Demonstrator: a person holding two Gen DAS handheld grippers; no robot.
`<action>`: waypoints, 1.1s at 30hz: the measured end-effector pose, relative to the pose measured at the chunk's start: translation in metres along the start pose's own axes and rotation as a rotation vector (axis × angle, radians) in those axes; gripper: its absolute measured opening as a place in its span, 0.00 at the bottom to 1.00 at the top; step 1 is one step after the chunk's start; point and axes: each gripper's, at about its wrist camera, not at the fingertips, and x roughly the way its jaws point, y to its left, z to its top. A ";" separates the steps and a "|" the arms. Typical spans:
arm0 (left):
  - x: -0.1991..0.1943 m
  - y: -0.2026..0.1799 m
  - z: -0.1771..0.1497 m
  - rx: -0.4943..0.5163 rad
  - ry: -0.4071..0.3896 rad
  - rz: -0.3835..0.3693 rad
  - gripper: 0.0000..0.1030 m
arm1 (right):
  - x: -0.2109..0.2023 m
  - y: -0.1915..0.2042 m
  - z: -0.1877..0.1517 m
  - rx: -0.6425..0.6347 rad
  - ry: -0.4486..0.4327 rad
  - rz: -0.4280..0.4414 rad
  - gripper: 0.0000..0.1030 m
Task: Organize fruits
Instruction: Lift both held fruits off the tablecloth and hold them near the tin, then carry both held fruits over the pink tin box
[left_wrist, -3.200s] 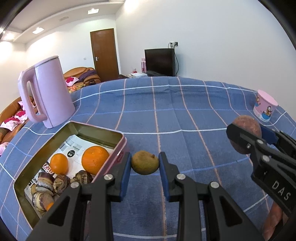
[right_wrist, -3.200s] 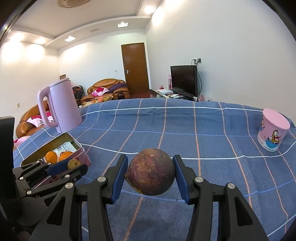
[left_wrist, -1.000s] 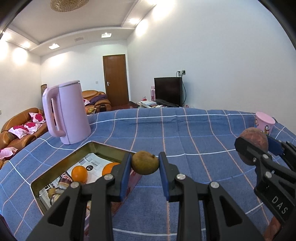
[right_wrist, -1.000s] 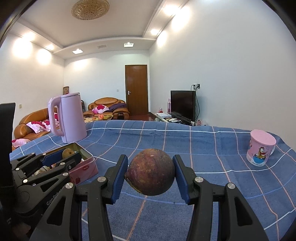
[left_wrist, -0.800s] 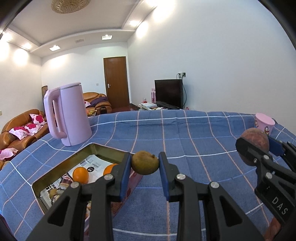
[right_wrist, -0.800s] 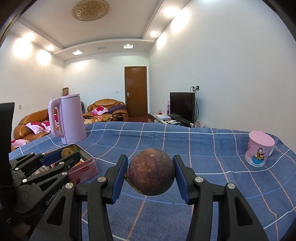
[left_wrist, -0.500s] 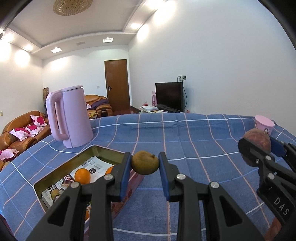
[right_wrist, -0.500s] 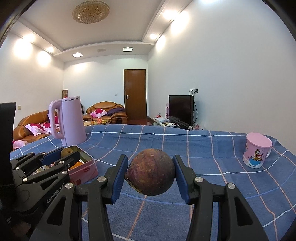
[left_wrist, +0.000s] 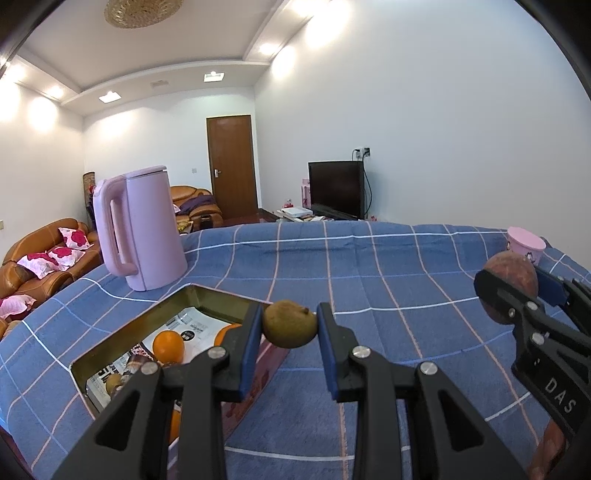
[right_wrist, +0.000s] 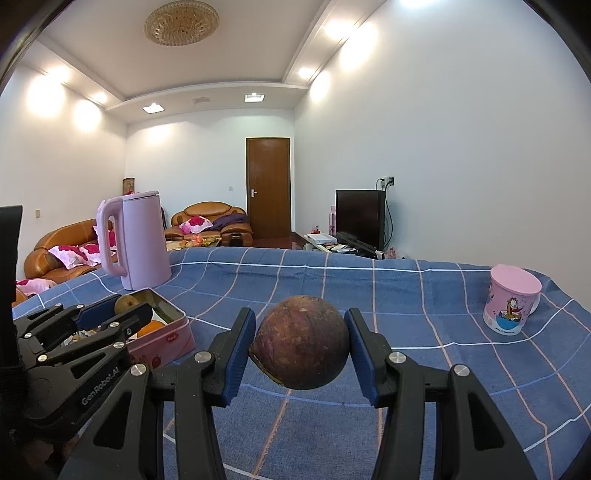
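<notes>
Low in the left wrist view, the left tongs (left_wrist: 290, 334) are clamped on a small olive-brown fruit (left_wrist: 290, 324), blue pads pressed to both its sides, holding it clear of the cloth just right of the tin's near corner. In the right wrist view the right tongs (right_wrist: 301, 349) are clamped on a much larger round brown-purple fruit (right_wrist: 301, 341), which fills the gap between the pads at lower centre and hangs above the blue checked cloth (right_wrist: 424, 295) covering the bench.

Just behind the left tongs, at lower left of the left wrist view, lies an open pink tin (left_wrist: 207, 293) with a gold inner wall. It holds an orange (left_wrist: 168, 346), a second orange partly hidden by the tongs' left finger, printed paper (left_wrist: 184, 325), and some darker items too hidden to name.

Farther back at left, a lilac kettle (left_wrist: 142, 227) stands upright on the cloth, well apart from the tin. At far right of the right wrist view, a pink cartoon mug (right_wrist: 511, 301) stands near the bench edge.

Beyond the bench are orange sofas (right_wrist: 62, 251), a brown door (right_wrist: 267, 186) and a dark television (right_wrist: 360, 218).
</notes>
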 end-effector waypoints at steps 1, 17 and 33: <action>0.000 0.001 0.000 0.000 0.002 -0.002 0.30 | 0.000 0.000 0.000 -0.003 0.000 0.000 0.50; 0.000 0.041 -0.003 -0.035 0.031 0.025 0.30 | 0.020 0.029 0.005 -0.009 0.054 0.097 0.50; 0.009 0.093 0.002 -0.093 0.055 0.104 0.30 | 0.041 0.086 0.020 -0.069 0.060 0.207 0.50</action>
